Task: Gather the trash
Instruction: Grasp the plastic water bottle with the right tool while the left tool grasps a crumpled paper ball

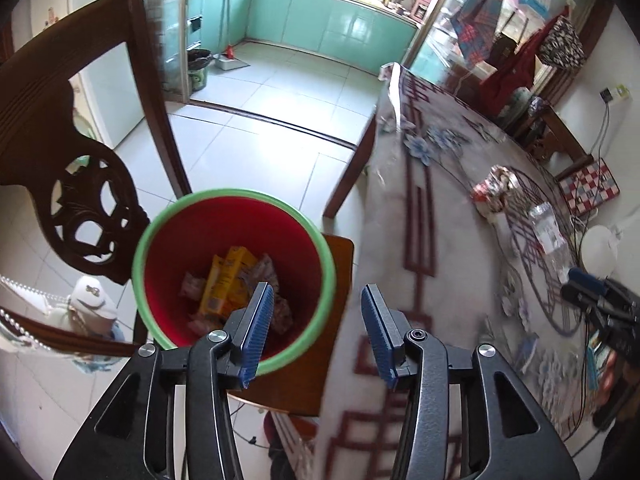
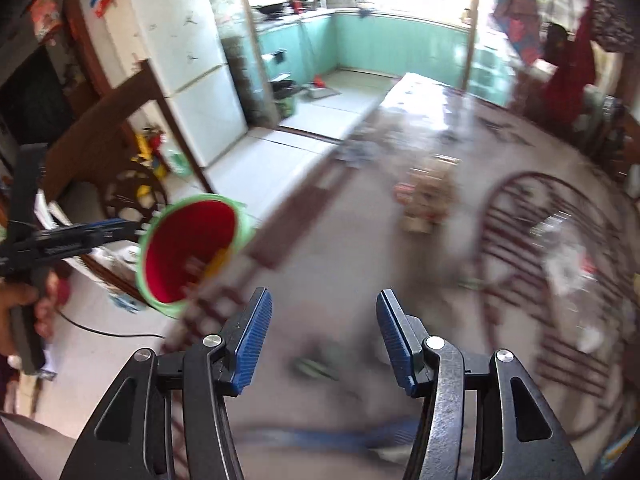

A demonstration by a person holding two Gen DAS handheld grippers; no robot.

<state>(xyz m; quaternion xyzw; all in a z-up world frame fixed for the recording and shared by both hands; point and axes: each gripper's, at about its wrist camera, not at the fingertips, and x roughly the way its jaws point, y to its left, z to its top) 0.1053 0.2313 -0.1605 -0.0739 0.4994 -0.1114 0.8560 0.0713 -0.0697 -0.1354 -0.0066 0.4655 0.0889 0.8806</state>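
Mid-collection, between pickups. Left gripper (image 1: pixel 318 330) open and empty, over the red plastic bin with green rim (image 1: pixel 234 196) on a wooden stool (image 1: pixel 340 264); yellow wrappers (image 1: pixel 226 280) sit inside. Right gripper (image 2: pixel 324 330) open, empty, over the patterned tablecloth table (image 2: pixel 348 248). Crumpled red-white wrapper (image 1: pixel 494 190) and clear plastic bag (image 1: pixel 548 226) remain there. Probable next step: right reaches 1, clamps it.

My right gripper (image 2: pixel 324 334) hangs over the patterned worktop (image 2: pixel 360 240) with its blue pads spread apart and nothing between them. The view is smeared with blur. Off to my left, the red bin (image 2: pixel 188 248) with a green rim sits beside the worktop edge, and the left gripper (image 2: pixel 92 232) reaches toward its rim. A blurred wrapper (image 2: pixel 426 200) lies farther ahead on the worktop.
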